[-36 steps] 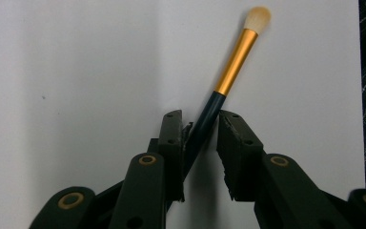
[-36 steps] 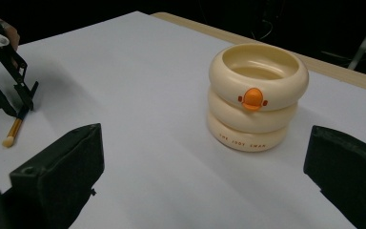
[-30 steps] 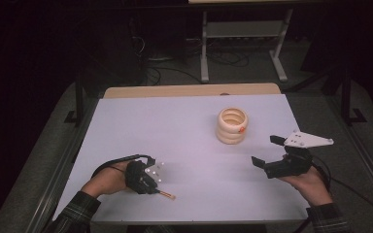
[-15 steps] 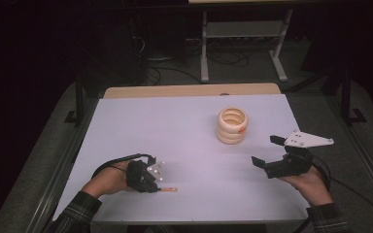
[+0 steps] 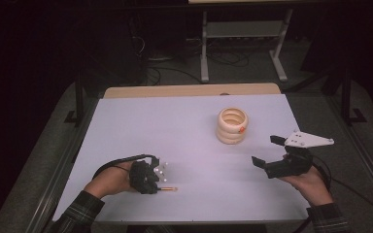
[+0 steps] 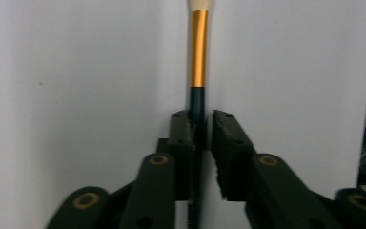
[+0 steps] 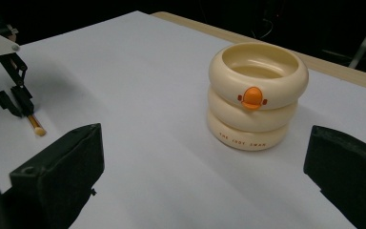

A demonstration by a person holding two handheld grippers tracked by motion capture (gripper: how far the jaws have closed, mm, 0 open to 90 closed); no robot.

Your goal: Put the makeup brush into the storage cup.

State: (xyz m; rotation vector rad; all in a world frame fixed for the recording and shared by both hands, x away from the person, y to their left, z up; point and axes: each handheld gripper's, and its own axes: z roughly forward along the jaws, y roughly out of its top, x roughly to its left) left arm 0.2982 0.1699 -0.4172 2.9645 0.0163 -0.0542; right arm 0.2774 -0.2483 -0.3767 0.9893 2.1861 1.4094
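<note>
From the high view, the left hand-held gripper (image 5: 156,180) is resting low near the front left corner of the white worktop (image 5: 184,131), with a slim brush with a dark handle, gold ferrule and pale tip (image 5: 167,189) lying flat and poking out toward the right. The cream three-ringed holder with an orange duck-bill mark (image 5: 232,125) is standing well apart, toward the right rear, probably where the brush is meant to go. The right hand-held gripper (image 5: 267,153) is hovering released near the right edge.

In the left gripper view, the jaws have just been opening a little; the left hand-held gripper (image 6: 202,129) is flanking the brush (image 6: 199,52), one pad touching the handle, the other standing off, so no real grip.

In the right gripper view, the right hand-held gripper (image 7: 200,162) is gaping wide, facing the holder (image 7: 257,95), seemingly waiting to steady it.
</note>
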